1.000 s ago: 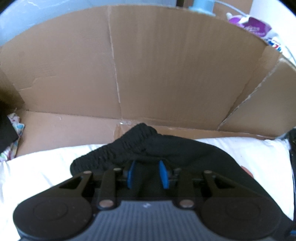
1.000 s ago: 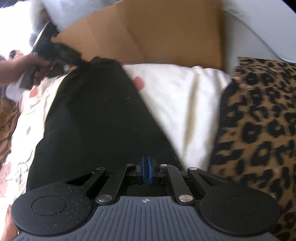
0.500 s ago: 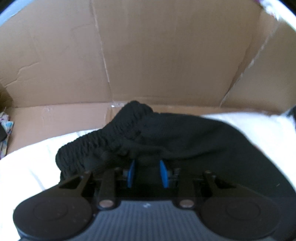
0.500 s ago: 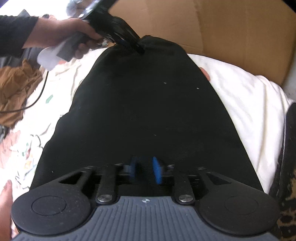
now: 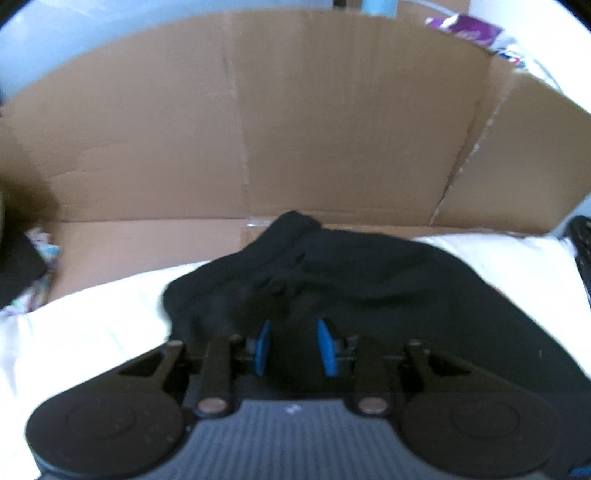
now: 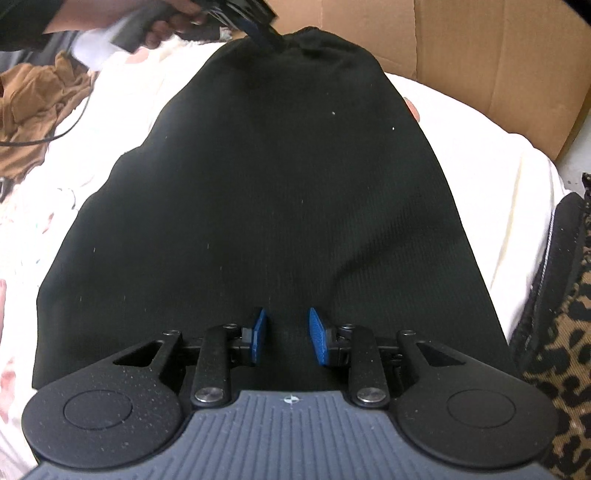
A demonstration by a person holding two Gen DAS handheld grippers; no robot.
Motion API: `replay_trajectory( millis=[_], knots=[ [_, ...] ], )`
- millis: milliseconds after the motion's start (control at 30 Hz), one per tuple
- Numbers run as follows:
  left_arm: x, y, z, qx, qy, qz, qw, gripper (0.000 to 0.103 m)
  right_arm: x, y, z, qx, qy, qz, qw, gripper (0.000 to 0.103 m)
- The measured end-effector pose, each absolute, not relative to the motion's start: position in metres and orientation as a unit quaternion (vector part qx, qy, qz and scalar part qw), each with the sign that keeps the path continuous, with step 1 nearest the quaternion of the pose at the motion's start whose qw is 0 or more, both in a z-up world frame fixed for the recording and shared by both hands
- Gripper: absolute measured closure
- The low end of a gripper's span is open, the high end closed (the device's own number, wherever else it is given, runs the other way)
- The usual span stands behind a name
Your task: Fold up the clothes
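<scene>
left gripper [image 5: 291, 345] is hovering at the bunched far end of the black garment [image 6: 266, 206]; blue pads apart, dark cloth lying between them, can't tell whether it's pinching; garment is lying flat on the white sheet [image 6: 480, 173], running lengthwise toward the cardboard wall [image 5: 295, 129]; right gripper [image 6: 286, 338] is sitting over the near end, jaws parted, nothing clamped; leopard-print fabric [image 6: 565, 350] is lying just beside on the right.

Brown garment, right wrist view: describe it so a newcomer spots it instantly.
Start at the white bedding with the big black garment spread on it. Go to the far left edge, under the hand. The brown garment lies crumpled there: the only tan, bunched cloth, with a thin dark cable across it.
</scene>
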State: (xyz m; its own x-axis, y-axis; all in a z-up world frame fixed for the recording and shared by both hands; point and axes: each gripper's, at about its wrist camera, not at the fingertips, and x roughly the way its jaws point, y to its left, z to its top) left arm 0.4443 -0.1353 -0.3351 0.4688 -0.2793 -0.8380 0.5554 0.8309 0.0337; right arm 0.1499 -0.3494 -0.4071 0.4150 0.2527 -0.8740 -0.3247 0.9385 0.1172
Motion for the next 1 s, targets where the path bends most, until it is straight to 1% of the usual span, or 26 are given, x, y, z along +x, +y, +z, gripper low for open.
replay_trajectory(
  millis=[200,433,600,767,833,900,1000],
  knots=[
    [0.387,-0.065,-0.316,0.135,0.457,-0.226,0.850,0.072,0.134,-0.360,-0.406,-0.031,0.533,0.170,0.828,0.071],
    [0.321,-0.006,-0.315,0.102,0.486,-0.206,0.843,0.072,0.120,-0.361,-0.399,-0.049,0.553,0.161,0.816,0.071],
    [0.275,0.017,-0.321,0.088,0.503,-0.212,0.833,0.072,0.118,-0.367,-0.392,-0.032,0.572,0.146,0.806,0.071],
    [0.245,0.022,-0.331,0.071,0.514,-0.211,0.828,0.072,0.114,-0.359,-0.380,-0.072,0.578,0.149,0.799,0.071],
    [0.234,0.024,-0.332,0.058,0.524,-0.214,0.822,0.072,0.114,-0.360,-0.372,-0.065,0.578,0.149,0.800,0.071],
    [0.215,0.034,-0.318,0.043,0.535,-0.220,0.814,0.072,0.116,-0.359,-0.363,-0.055,0.579,0.155,0.799,0.071],
    [0.195,0.033,-0.324,0.027,0.550,-0.237,0.801,0.072,0.120,-0.350,-0.349,-0.066,0.572,0.164,0.801,0.071]
  ],
)
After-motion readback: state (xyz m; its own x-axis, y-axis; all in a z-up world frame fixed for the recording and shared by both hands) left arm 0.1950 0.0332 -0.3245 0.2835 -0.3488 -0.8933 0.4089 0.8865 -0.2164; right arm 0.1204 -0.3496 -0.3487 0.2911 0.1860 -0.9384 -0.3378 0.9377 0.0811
